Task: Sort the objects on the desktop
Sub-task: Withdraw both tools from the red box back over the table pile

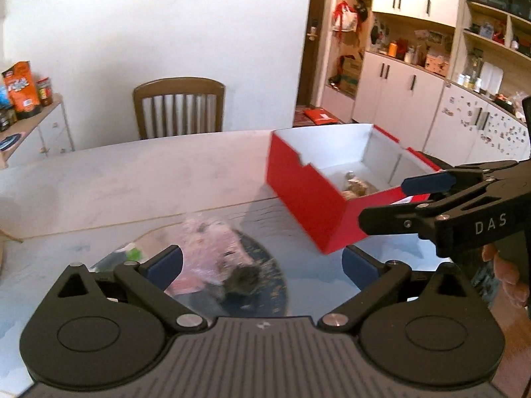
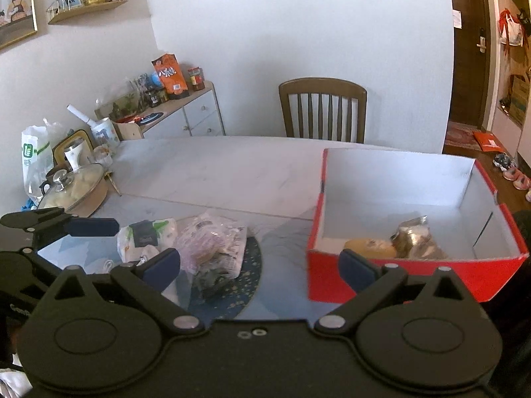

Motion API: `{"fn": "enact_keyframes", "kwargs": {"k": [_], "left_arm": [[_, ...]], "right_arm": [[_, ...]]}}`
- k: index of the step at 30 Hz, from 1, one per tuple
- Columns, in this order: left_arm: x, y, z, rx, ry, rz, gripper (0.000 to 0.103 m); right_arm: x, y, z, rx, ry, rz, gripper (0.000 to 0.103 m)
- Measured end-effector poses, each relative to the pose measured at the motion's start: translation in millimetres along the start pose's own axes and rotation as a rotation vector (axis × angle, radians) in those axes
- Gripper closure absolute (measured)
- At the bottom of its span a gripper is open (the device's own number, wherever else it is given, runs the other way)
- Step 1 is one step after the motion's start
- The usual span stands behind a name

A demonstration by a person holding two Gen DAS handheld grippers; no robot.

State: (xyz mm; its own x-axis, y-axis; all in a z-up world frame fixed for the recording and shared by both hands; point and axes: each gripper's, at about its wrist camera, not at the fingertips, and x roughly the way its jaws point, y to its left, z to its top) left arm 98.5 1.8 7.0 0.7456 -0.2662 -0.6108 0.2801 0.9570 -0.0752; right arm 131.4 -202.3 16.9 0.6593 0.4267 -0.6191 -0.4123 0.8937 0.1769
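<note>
Dining table point(image 2: 215, 169): crinkly snack bags point(image 2: 212, 248) awaiting the red box point(image 2: 415, 275).
Left gripper point(image 1: 262, 265) and right gripper point(image 2: 259, 265) are hovering wide, empty; bags likely light, slippery; pinching a gathered edge looks best.

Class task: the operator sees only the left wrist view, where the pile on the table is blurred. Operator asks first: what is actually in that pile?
Observer: In the right wrist view it is sharp: a clear plastic bag of pinkish items lies on a dark round mat.
Operator: Anything beside it?
Observer: Yes, a white packet with green print touches the bag's left side.
Operator: What is in the red box?
Observer: The red box holds a yellowish item and a crinkly wrapped bundle, both near its front wall.
Operator: Is the right hand-held gripper free?
Observer: The right hand-held gripper is open and holds nothing.
</note>
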Motion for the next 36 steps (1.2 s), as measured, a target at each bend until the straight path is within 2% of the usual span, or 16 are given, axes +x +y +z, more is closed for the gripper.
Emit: {"fn": "enact_keyframes", "kwargs": {"k": [10,15,25,33,36], "left_arm": [[-8,53,-36,-0.052,0.026,0.015,0.0],[-9,83,-61,-0.109,0.036,0.039,0.0],[-2,108,-91,0.022,0.068,0.112,0.0],[8,120,-106,0.024,0.106,0.11,0.0],[10,125,-109,-0.002,0.125,0.106,0.0]], "right_arm": [[33,39,-14,-0.02,0.042,-0.055,0.001],[55,55,-21,-0.04,0.063,-0.075,0.001],[96,75,-30,-0.065,0.099,-0.102,0.005],[121,81,-34,-0.08,0.132,-0.13,0.008],[129,82,-36,-0.089,0.144,-0.133,0.013]]}}
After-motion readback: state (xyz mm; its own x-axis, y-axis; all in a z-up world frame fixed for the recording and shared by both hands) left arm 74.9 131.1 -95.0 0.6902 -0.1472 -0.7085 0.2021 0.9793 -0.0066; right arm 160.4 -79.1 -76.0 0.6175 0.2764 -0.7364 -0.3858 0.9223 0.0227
